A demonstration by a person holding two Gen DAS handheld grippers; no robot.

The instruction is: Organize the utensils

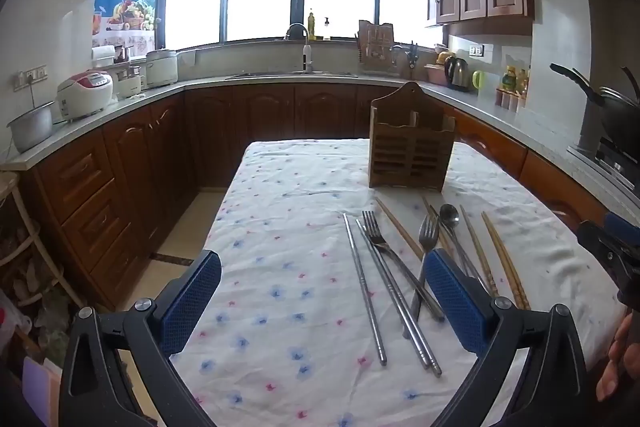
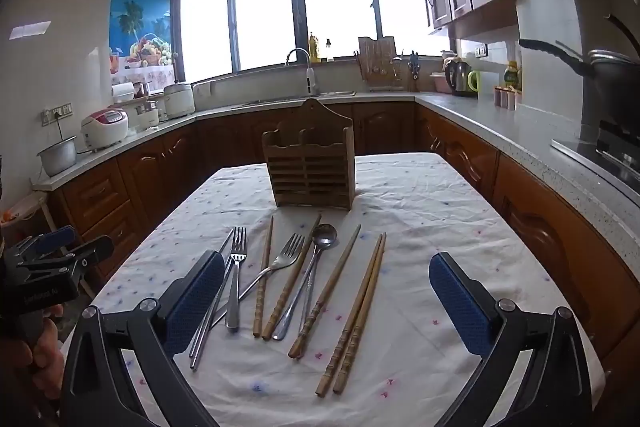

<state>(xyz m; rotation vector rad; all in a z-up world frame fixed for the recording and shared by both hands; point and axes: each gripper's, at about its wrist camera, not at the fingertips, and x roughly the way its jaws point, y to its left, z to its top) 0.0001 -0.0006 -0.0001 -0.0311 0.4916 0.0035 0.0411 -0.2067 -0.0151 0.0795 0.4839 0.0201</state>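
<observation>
A wooden utensil holder [image 1: 412, 143] [image 2: 310, 167] stands upright on the table, empty as far as I see. In front of it lie loose utensils: metal chopsticks [image 1: 394, 295] [image 2: 208, 315], two forks [image 1: 376, 235] [image 2: 237, 255], a spoon [image 1: 450, 217] [image 2: 324, 237] and several wooden chopsticks [image 1: 504, 263] [image 2: 360, 311]. My left gripper [image 1: 322, 301] is open and empty, above the table left of the utensils. My right gripper [image 2: 326, 305] is open and empty, hovering over the utensils.
The table wears a white flowered cloth [image 1: 280, 227] [image 2: 440, 207]. Brown cabinets and a grey counter [image 1: 200, 85] [image 2: 460, 103] surround it on three sides. Rice cookers [image 1: 84, 93], a kettle [image 2: 458, 73] and a pan [image 2: 580, 63] sit on the counter.
</observation>
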